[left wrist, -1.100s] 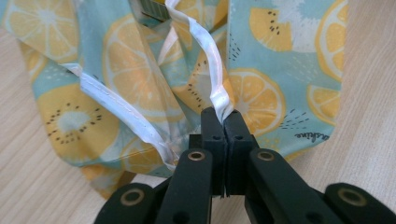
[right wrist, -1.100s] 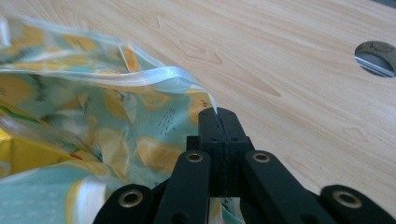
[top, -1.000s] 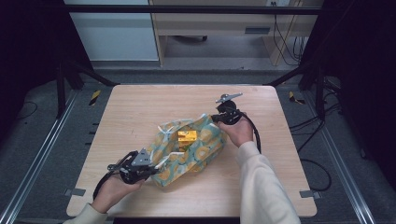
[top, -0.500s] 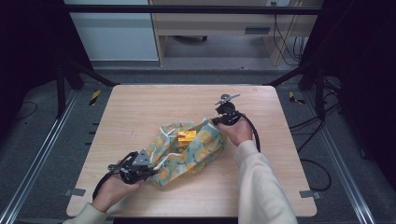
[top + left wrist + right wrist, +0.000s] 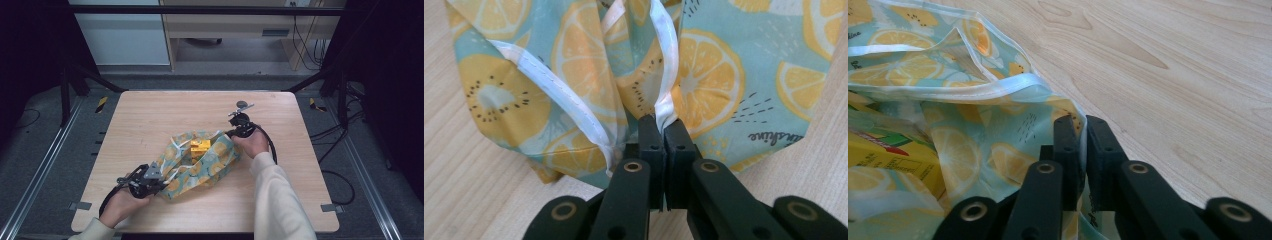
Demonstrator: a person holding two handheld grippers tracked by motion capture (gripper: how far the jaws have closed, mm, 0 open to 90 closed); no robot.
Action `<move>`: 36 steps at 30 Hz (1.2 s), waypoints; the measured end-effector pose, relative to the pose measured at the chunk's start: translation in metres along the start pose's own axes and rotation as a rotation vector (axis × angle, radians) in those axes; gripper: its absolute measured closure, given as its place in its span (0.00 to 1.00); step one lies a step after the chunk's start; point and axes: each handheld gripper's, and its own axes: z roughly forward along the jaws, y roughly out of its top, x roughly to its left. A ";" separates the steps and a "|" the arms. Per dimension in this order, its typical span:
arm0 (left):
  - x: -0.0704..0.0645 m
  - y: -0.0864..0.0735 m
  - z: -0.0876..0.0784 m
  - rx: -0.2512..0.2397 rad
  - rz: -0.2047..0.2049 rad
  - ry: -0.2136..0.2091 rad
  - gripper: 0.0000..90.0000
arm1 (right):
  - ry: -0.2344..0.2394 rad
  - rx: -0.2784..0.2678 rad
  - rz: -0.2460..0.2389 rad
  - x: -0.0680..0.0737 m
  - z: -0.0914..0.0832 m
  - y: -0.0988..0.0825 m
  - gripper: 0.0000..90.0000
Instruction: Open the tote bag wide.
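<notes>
A light blue cloth bag [image 5: 220, 161] printed with lemon and kiwi slices lies on the wooden table [image 5: 150, 115], its mouth open on a yellow box [image 5: 200, 148]. My left gripper [image 5: 161, 179] is at the bag's near left end. In the left gripper view it [image 5: 665, 122] is shut on the bag's white handle strap [image 5: 669, 75]. My right gripper [image 5: 231, 134] is at the bag's far right edge. Its jaws [image 5: 1082, 122] have just been opening, and a narrow gap shows with the bag's hem [image 5: 998, 87] still between them. The yellow box [image 5: 893, 155] is inside.
Bare wood stretches to the right of the bag [image 5: 1173, 75] and along the table's far half. A person's forearms and hands come in from the near edge. Black cables trail from both grippers. Dark frame posts stand at the far corners.
My right gripper has sunk a little toward the table, and the bag's right edge came down with it, so the bag lies flatter. The left gripper has stayed in place.
</notes>
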 end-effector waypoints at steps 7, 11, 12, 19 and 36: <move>-0.001 0.001 -0.005 -0.043 -0.008 0.014 0.89 | -0.037 -0.068 0.006 0.000 -0.021 0.004 0.54; -0.004 0.005 -0.010 -0.090 -0.002 0.042 0.72 | -0.048 -0.122 -0.013 0.004 -0.039 0.008 0.36; -0.005 0.006 -0.012 -0.106 -0.004 0.049 0.67 | -0.046 -0.139 -0.023 0.005 -0.044 0.009 0.33; -0.007 0.018 -0.027 -0.207 -0.038 0.072 0.37 | -0.027 -0.222 -0.046 0.019 -0.082 0.008 0.21; 0.016 0.056 -0.039 -0.226 -0.023 0.132 0.31 | 0.007 -0.235 -0.092 0.055 -0.113 -0.036 0.12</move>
